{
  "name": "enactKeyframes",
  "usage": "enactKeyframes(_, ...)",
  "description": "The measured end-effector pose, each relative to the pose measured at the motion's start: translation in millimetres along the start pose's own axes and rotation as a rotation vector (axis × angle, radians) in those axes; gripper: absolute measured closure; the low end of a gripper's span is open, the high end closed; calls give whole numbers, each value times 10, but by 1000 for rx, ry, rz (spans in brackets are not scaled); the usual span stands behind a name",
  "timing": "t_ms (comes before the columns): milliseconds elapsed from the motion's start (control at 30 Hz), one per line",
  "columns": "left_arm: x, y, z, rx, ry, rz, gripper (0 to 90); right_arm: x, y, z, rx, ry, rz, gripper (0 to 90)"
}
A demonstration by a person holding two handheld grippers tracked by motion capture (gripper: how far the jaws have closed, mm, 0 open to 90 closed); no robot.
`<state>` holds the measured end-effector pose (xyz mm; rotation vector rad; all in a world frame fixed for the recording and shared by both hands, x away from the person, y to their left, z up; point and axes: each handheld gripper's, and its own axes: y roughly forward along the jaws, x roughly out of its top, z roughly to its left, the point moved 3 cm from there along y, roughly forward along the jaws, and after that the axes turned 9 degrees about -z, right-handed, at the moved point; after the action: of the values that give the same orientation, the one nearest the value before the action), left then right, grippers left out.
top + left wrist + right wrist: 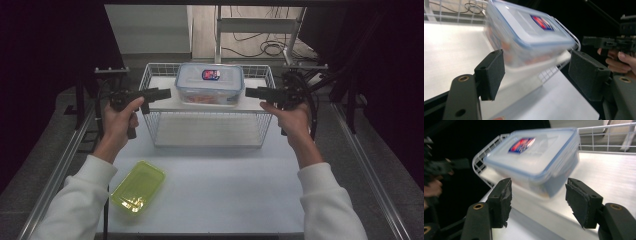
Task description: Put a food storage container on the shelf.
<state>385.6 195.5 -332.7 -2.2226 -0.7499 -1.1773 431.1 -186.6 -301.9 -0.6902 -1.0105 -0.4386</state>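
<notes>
Clear plastic of a rectangular food container with a blue-rimmed snap lid [210, 84] is seen on the upper white shelf of a white wire basket rack [159, 131], which stands at the far middle of the white table [220, 185]. A red and blue label is carried on the lid, and orange contents are made out through the wall (what they are cannot be told).

The left gripper [159, 94] is held level in the person's left hand [120, 119], just left of the rack, with its tips pointed at the container's left end. In the left gripper view the two black padded jaws are spread wide apart, with nothing between them; the container [529, 35] is framed beyond them, untouched.

The right gripper [256, 92] is held by the right hand [292, 117] at the rack's right side, aimed at the container's right end. In the right gripper view its jaws are likewise parted and empty, the worn pads being set well apart, and the container [536, 160] lies ahead of them on the shelf.

White sleeves [80, 200] are worn on both forearms. A translucent yellow-green rectangular plastic tray [138, 186] is set on the table near the front left, well apart from the rack, with small pale pieces lying in its near end.
</notes>
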Motion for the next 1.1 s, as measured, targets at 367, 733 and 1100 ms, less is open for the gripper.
enactKeyframes(367,-518,-252,-118,6,62,113,300,-437,-233,155,18,-90,105,352)
enactKeyframes(733,-1126,-497,-98,53,140,238,295,-1159,-328,137,31,-121,289,343)
enactKeyframes(1100,-1459,-608,1,77,131,325,284,-1588,-349,39,40,-100,368,327)
